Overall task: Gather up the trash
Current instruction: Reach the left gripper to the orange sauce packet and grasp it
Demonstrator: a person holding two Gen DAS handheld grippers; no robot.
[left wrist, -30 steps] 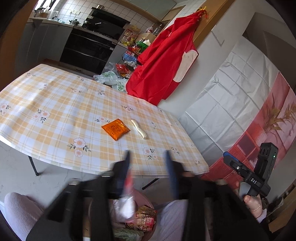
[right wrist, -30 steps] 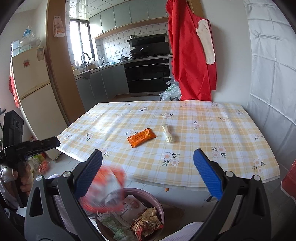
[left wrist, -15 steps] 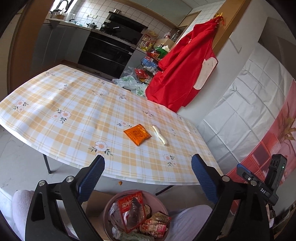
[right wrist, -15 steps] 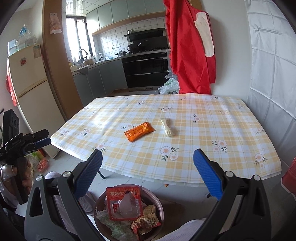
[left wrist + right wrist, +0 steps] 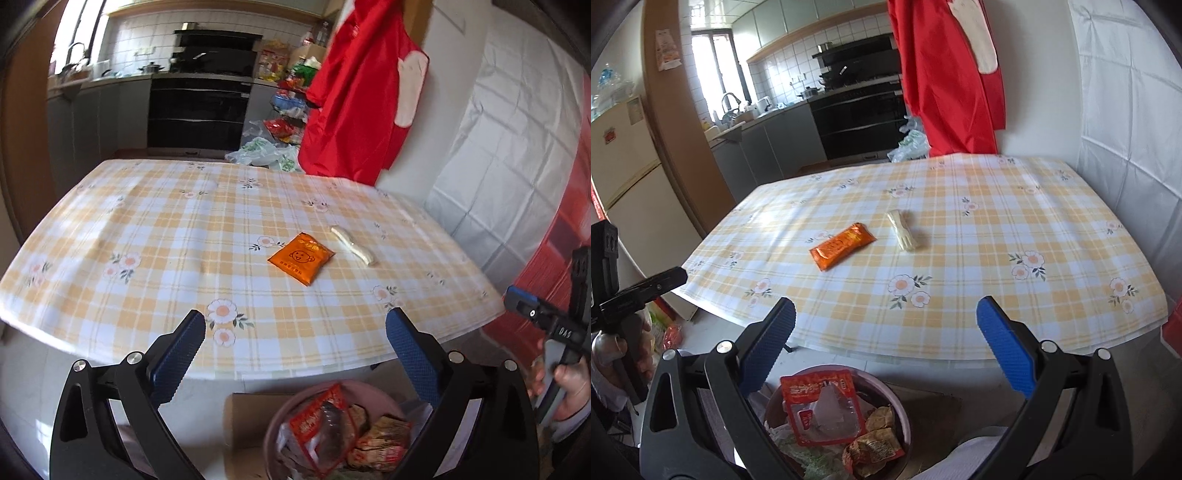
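Note:
An orange snack packet [image 5: 301, 258] [image 5: 842, 245] and a white crumpled wrapper [image 5: 352, 245] [image 5: 903, 234] lie side by side on the checked table [image 5: 147, 240] [image 5: 1015, 221]. Below the table's near edge stands a pink bin [image 5: 369, 387] [image 5: 894, 391] holding several wrappers, with a red and clear packet [image 5: 325, 424] [image 5: 820, 406] on top. My left gripper [image 5: 294, 314] hangs above the bin, its jaws still opening and nothing between them. My right gripper [image 5: 886, 302] is open and empty over the same bin.
A red apron [image 5: 354, 103] [image 5: 945, 74] hangs on the wall behind the table. A white sheet [image 5: 498, 147] covers the wall at the right. Cardboard [image 5: 247, 417] lies under the bin. The kitchen with an oven [image 5: 860, 122] lies beyond, and a fridge [image 5: 624, 177] stands at the left.
My left gripper opened wide and the red and clear packet dropped from it into the bin. Both grippers sank a little and shifted along the table's near edge.

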